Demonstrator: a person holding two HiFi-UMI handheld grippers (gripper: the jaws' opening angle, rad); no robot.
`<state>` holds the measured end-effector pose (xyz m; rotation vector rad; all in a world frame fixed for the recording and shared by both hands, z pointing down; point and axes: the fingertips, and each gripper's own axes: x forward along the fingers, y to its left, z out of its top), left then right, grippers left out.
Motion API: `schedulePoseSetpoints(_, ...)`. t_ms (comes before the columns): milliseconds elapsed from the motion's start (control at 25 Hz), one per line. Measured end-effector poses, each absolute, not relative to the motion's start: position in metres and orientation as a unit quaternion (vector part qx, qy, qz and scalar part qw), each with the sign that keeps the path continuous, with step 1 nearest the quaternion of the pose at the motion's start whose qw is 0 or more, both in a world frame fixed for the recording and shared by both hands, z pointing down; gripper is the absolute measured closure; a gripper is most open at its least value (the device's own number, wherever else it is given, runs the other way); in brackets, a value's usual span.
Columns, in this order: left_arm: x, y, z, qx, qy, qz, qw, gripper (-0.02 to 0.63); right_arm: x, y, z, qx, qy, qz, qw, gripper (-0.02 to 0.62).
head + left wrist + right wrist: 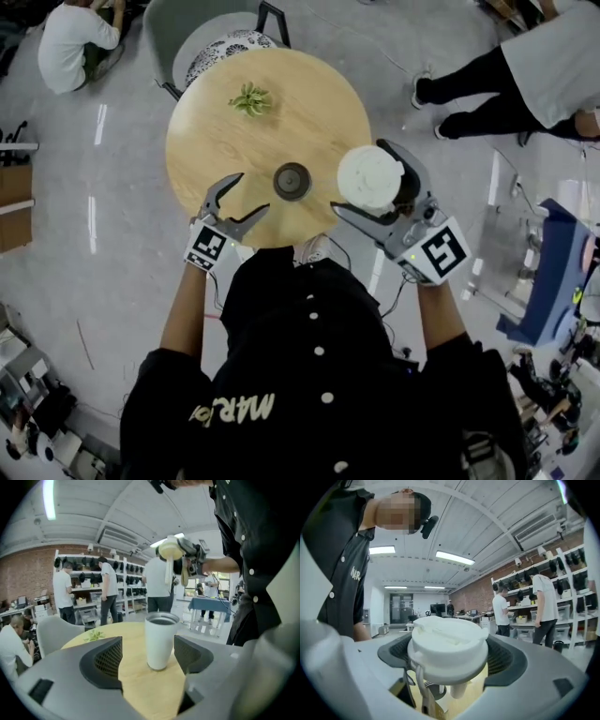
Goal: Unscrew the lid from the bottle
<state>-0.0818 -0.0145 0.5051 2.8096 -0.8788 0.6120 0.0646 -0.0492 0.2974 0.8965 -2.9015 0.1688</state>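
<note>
Gripped the lid (370,176) tight in the right hand-held gripper (358,178), both dark, ribbed jaws squeezed on its sides. Saw smooth white plastic there, round and chunky, with a bumpy flap on top, a short tube under it and a thin strap hanging down. Held it up in the air at 3 o'clock from the bottle (292,180), well apart from it, over the edge of the worktop (216,141).

Saw the bottle upright and open on that worktop, a little toward 5 o'clock from the middle. Looked tall, smooth and white, a bit wider at the top, with a shiny metal rim and a dark inside.

Held the left hand-held gripper (251,193) at 8 o'clock from the bottle, jaws spread wide, gripping nothing and clear of the bottle.

Saw a round worktop of pale wood with fine lines in it. Spotted a small green leafy plant (249,98) toward 11 o'clock on it, and a grey chair (225,42) with a dotted cushion beyond the 12 o'clock edge.
</note>
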Motion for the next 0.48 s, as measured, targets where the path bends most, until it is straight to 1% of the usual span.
schedulePoseSetpoints(80, -0.090, -0.005, 0.474, 0.926, -0.325, 0.180, 0.065, 0.301, 0.079, -0.049, 0.288, 0.322, -0.945, 0.052, 0.033, 0.121)
schedulePoseSetpoints(160, -0.097, 0.002, 0.446, 0.917, -0.359, 0.165, 0.057, 0.367, 0.092, -0.049, 0.280, 0.347, -0.936, 0.047, 0.025, 0.121)
schedulePoseSetpoints(240, -0.104, 0.006, 0.419, 0.903, -0.397, 0.153, 0.058, 0.464, 0.104, -0.049, 0.279, 0.375, -0.926, 0.041, 0.028, 0.121)
schedulePoseSetpoints(360, -0.121, 0.008, 0.381, 0.870, -0.469, 0.142, 0.064, 0.581, 0.124, -0.046, 0.280, 0.414, -0.909, 0.042, 0.029, 0.121)
schedulePoseSetpoints(400, -0.126, 0.009, 0.367, 0.858, -0.491, 0.135, 0.065, 0.595, 0.129, -0.043, 0.278, 0.424, -0.904, 0.043, 0.025, 0.121)
schedulePoseSetpoints(480, -0.137, 0.012, 0.340, 0.841, -0.526, 0.112, 0.064, 0.601, 0.139, -0.037, 0.271, 0.436, -0.899, 0.036, 0.016, 0.121)
